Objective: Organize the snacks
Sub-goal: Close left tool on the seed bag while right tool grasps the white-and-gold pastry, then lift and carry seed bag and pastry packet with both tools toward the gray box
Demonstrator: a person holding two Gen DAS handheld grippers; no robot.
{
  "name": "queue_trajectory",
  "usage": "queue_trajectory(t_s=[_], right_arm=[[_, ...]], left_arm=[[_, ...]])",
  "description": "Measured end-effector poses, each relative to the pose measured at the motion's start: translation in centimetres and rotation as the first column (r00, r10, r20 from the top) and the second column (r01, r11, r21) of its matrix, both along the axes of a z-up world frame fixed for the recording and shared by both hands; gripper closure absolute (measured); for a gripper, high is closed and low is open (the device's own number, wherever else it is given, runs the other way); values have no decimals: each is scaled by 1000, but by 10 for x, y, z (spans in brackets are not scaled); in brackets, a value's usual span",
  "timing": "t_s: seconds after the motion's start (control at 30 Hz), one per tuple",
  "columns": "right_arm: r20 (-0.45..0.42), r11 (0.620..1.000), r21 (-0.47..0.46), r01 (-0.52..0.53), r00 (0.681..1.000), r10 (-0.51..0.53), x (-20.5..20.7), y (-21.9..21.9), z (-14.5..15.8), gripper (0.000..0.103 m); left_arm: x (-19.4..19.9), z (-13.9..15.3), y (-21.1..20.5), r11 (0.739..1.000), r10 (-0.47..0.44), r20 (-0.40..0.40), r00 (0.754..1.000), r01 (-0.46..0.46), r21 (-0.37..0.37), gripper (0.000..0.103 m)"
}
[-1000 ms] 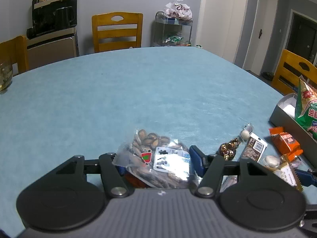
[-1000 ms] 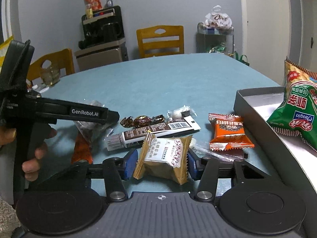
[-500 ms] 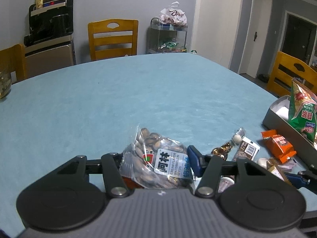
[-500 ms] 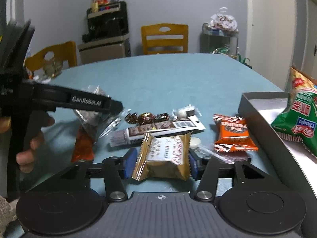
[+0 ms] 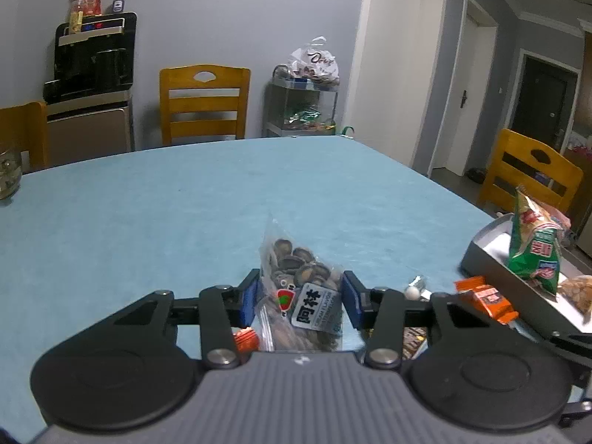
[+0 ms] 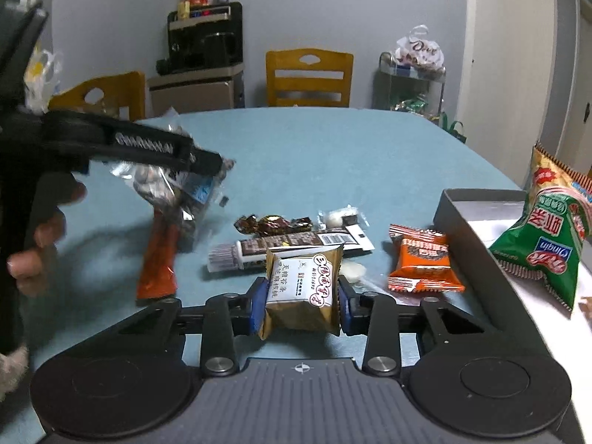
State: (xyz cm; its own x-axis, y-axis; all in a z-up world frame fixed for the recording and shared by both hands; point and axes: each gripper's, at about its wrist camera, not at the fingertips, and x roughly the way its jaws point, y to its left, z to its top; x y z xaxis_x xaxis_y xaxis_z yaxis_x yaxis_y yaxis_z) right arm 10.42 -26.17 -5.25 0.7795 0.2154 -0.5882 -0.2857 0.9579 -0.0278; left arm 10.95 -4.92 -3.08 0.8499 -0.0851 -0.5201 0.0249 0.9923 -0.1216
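Gold-brown pastry packet (image 6: 301, 292) sits lower centre of the right view, clamped between the right gripper (image 6: 301, 305) jaws, lifted just off the desk (image 6: 333, 155). Clear seed bag (image 5: 299, 288), lower centre of the left view, is pinched in the left gripper (image 5: 299, 298) jaws. Mid-frame on the teal desk: orange packet (image 6: 421, 262), brown bar (image 6: 288, 246), wrapped candies (image 6: 272, 224), red stick (image 6: 159, 259). Right edge: grey tray (image 6: 470, 222) holding green chip bag (image 6: 544, 236). Far back: yellow chair (image 6: 309, 77).
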Motion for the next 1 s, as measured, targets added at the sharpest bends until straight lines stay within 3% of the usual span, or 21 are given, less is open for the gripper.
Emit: queue_trajectory(t_s=[0.13,0.53,0.63,1.0], right_arm=[[-15,1000,20,-3,1000,3,-1,-5,1,65],[60,997,76,-17,998,12,-20,-18,26,65],[85,996,82,-18,996,11,-24,-22,31,65],[96,995,95,-23,995,13,-30,-27,37,65]], left_arm=[[-1,0,1,1000,-4,-5,1000,4,-6,63],[-11,13,5,999,-5,45,999,7,-36,67],[-16,17,4,999,-18,60,998,21,-50,80],[-14,16,2,998,-27,54,998,30,-51,82]])
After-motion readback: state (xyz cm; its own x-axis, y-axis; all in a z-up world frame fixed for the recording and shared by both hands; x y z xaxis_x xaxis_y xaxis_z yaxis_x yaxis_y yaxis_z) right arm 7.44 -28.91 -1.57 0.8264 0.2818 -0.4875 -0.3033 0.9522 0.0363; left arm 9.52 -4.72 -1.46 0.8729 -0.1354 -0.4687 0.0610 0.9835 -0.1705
